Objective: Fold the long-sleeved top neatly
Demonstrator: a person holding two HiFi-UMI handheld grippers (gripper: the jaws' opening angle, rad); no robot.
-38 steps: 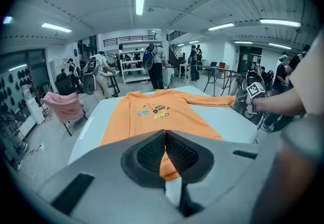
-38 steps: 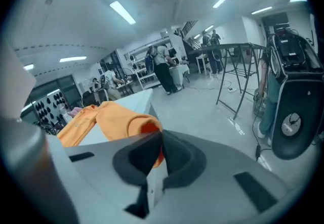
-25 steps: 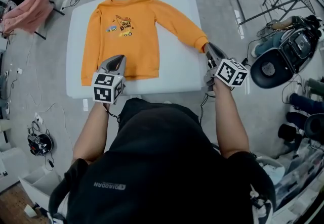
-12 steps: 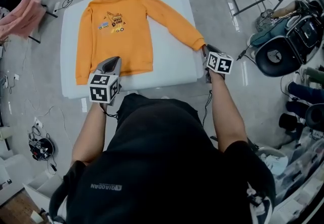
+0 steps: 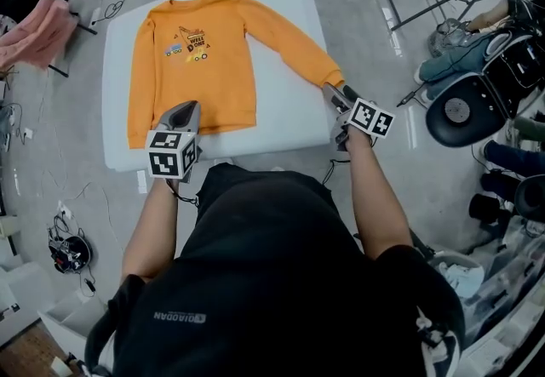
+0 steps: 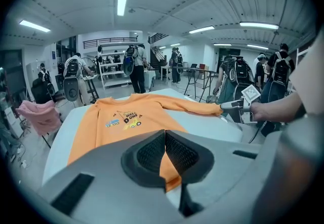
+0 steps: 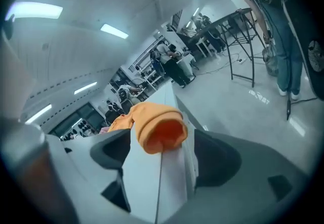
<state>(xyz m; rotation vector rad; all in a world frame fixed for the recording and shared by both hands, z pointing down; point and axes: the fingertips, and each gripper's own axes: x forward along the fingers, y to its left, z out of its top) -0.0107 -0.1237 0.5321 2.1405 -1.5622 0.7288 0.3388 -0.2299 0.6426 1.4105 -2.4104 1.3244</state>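
One orange long-sleeved top (image 5: 192,60) lies flat, front up, on the white table (image 5: 289,111), with one sleeve stretched toward the table's right edge. The right gripper's (image 5: 337,94) fingers have just been opening and stand wide apart, the sleeve cuff (image 7: 161,128) lying loose between them. The left gripper's (image 5: 181,113) fingers are pressed together over the hem, with nothing seen between them.

Orange top (image 5: 192,60) flat on table (image 5: 289,107) — right gripper (image 5: 336,93) at table's right edge, jaws just opened, cuff (image 5: 333,77) between them; left gripper (image 5: 186,109) over near edge
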